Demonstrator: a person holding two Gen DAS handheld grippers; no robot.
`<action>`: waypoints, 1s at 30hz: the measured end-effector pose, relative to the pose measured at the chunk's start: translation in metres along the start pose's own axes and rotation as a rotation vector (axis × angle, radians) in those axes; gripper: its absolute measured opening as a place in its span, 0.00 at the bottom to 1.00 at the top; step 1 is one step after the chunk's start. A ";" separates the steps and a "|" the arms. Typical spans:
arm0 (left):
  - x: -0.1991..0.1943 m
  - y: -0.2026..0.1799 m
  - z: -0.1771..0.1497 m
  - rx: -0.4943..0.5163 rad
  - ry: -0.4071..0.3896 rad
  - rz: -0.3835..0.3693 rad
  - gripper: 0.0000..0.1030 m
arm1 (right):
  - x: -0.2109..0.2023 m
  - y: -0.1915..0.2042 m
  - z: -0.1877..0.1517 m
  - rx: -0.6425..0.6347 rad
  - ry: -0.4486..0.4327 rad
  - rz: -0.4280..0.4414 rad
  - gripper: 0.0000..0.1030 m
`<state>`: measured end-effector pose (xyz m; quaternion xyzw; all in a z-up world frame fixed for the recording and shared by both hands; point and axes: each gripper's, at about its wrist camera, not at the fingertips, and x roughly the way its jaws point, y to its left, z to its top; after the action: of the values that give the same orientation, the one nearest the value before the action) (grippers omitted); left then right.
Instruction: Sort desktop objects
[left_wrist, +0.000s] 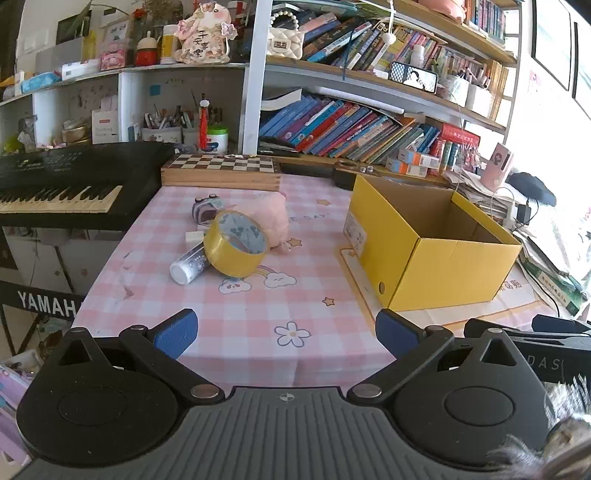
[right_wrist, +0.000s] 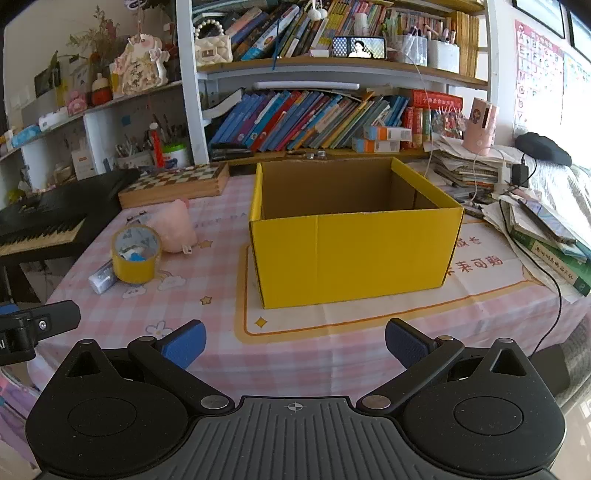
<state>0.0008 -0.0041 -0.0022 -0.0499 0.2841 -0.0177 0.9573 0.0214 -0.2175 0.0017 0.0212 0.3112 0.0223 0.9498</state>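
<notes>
While both grippers' jaws stand spread and empty, yellow tape roll (left_wrist: 235, 244) lies beside the open yellow box (right_wrist: 354, 251) on the tabletop (left_wrist: 236, 325).

Black keyboard (left_wrist: 62, 184) beside chessboard (left_wrist: 221, 170); bookshelf (right_wrist: 314, 118) behind.

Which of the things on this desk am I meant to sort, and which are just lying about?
For the job:
- yellow tape roll
- white tube
- pink plush toy
- small purple toy
- white eraser-like block
- open yellow box, seemingly empty

Just lying about:
- chessboard
- keyboard
- shelved books
- paper stack
- pink cup
</notes>
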 end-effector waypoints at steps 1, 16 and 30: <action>0.000 0.000 0.000 -0.001 0.000 0.000 1.00 | 0.001 0.000 0.000 -0.001 0.001 0.000 1.00; 0.006 0.002 0.002 0.003 0.005 0.002 1.00 | 0.004 0.004 0.001 -0.005 0.001 0.008 1.00; 0.007 0.001 0.004 0.015 -0.005 -0.012 1.00 | 0.008 0.006 0.003 -0.011 0.012 0.007 1.00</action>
<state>0.0091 -0.0033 -0.0028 -0.0445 0.2815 -0.0253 0.9582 0.0290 -0.2115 -0.0001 0.0170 0.3168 0.0273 0.9480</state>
